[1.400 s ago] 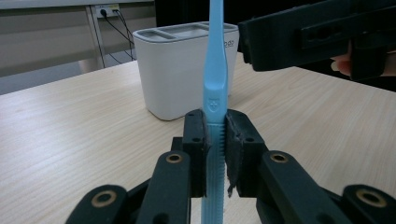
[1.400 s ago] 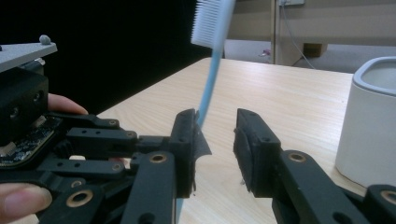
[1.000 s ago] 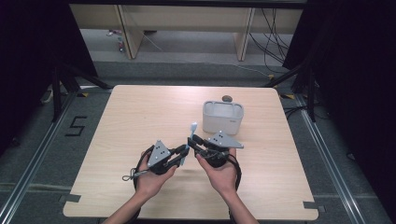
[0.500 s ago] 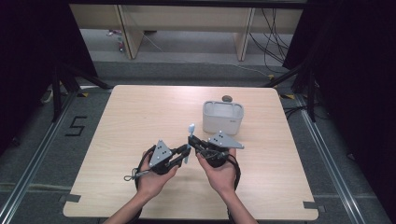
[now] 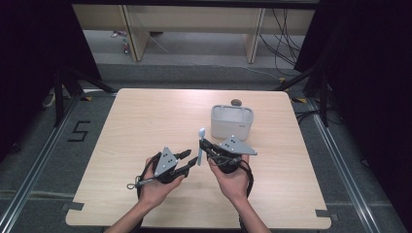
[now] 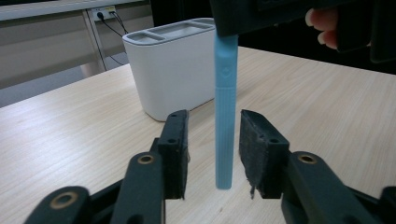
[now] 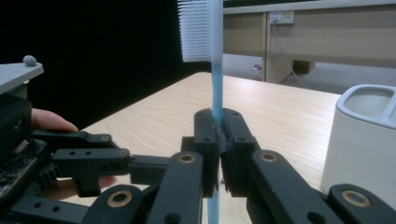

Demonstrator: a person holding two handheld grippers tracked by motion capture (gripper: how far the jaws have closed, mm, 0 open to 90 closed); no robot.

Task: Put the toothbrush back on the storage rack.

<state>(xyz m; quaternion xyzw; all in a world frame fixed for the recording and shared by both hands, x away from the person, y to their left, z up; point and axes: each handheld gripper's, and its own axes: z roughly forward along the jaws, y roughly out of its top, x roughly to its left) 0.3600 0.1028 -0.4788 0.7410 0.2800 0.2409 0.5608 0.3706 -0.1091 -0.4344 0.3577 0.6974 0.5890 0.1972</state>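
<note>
1. Since a second ago my left tongs (image 5: 190, 158) have just been opening: their pads now stand off the toothbrush (image 6: 226, 112) on both sides, with its handle hanging between them untouched. My right tongs (image 7: 218, 135) have closed on it meanwhile. Neither hand has shifted along the table.
2. Right tongs are clamped on the brush's handle, pads pressed tight; the brush stands upright, bristle head above the pads and the handle's end below them, clear of the table (image 5: 145, 116).
3. From above, both tongs sit near the middle of the table's near half, tips almost meeting, the brush between them.
4. White holder (image 5: 231, 121) stands just beyond my right tongs, well inside the far edge; a small round thing (image 5: 236, 102) lies behind it.
5. Open wood spreads to the left and far left, and there is a broad strip along the near edge.
6. Right edge is further off than the holder; dark floor drops away past every edge.
</note>
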